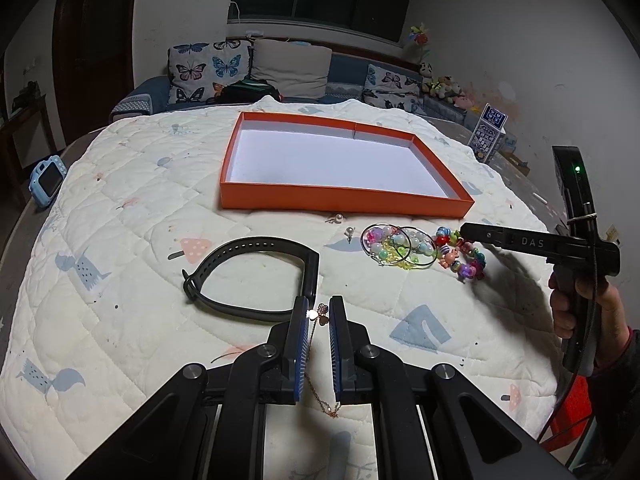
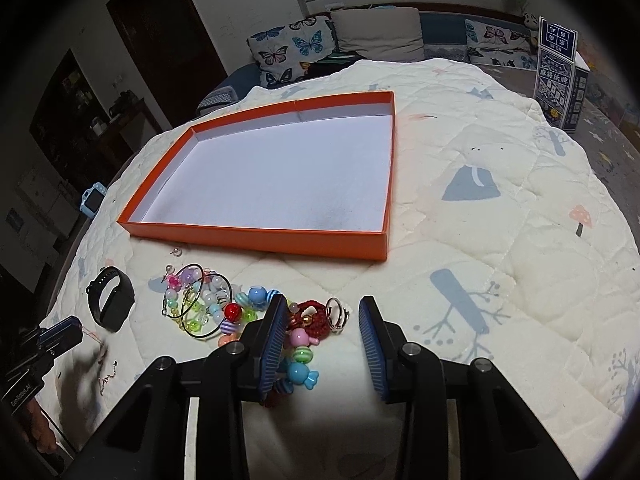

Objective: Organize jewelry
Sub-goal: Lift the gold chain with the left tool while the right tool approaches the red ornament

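Rose-gold, the thin chain necklace (image 1: 320, 360) with small heart charms hangs between the nearly closed blue pads of the left gripper (image 1: 319, 312), evidently pinched for carrying. The shallow orange cardboard tray (image 1: 344, 196) with its white floor lies empty beyond. The right gripper (image 2: 322, 312), jaws partly open and gripping nothing, straddles the red woven keyring charm (image 2: 310, 318) beside the candy-bead bracelet (image 2: 256, 300), apparently lining up a pick.
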`<move>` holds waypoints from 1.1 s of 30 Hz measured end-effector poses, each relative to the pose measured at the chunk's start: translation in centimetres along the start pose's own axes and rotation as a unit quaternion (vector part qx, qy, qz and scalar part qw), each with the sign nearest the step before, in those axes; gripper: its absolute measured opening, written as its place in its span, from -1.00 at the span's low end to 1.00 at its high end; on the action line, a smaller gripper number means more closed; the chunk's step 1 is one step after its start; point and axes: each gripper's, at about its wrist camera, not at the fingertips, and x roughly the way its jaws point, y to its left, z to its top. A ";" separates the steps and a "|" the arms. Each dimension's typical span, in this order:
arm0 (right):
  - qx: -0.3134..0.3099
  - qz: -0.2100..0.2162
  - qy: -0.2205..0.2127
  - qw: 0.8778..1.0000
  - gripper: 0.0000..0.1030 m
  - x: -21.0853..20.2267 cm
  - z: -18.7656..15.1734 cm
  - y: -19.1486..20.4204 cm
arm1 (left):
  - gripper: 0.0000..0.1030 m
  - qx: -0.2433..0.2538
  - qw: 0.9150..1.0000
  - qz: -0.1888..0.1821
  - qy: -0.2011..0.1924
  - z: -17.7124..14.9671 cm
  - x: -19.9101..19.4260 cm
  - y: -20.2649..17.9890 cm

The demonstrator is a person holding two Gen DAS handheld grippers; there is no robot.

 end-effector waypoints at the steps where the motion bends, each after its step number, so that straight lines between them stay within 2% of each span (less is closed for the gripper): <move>1: 0.003 0.004 -0.003 1.000 -0.20 -0.1 -0.1 0.0 | -0.80 0.000 1.000 0.000 0.000 0.0 0.1 0.0; 10: 0.026 -0.014 -0.022 0.999 -0.21 -1.1 0.0 -1.6 | -0.80 0.005 1.000 0.001 0.003 0.4 0.5 -0.1; 20: -0.016 -0.047 -0.013 0.999 -0.21 -0.4 -0.6 -0.7 | -0.80 0.008 1.000 0.002 0.010 0.6 1.0 -0.2; 26: -0.031 -0.039 -0.014 0.999 -0.22 0.0 -0.1 -0.1 | -0.80 0.007 1.000 0.003 0.012 0.6 1.2 -0.2; 28: -0.033 -0.033 -0.014 0.999 -0.27 0.2 -0.1 -0.1 | -0.80 0.007 1.000 0.003 0.013 0.6 1.3 -0.1; 30: -0.031 -0.022 -0.013 0.999 -0.41 0.3 -0.1 -0.1 | -0.80 0.007 1.000 0.003 0.013 0.6 1.3 -0.1; 33: -0.024 -0.009 -0.011 1.000 -0.41 0.4 -0.2 0.0 | -0.80 0.007 1.000 0.003 0.013 0.6 1.3 -0.1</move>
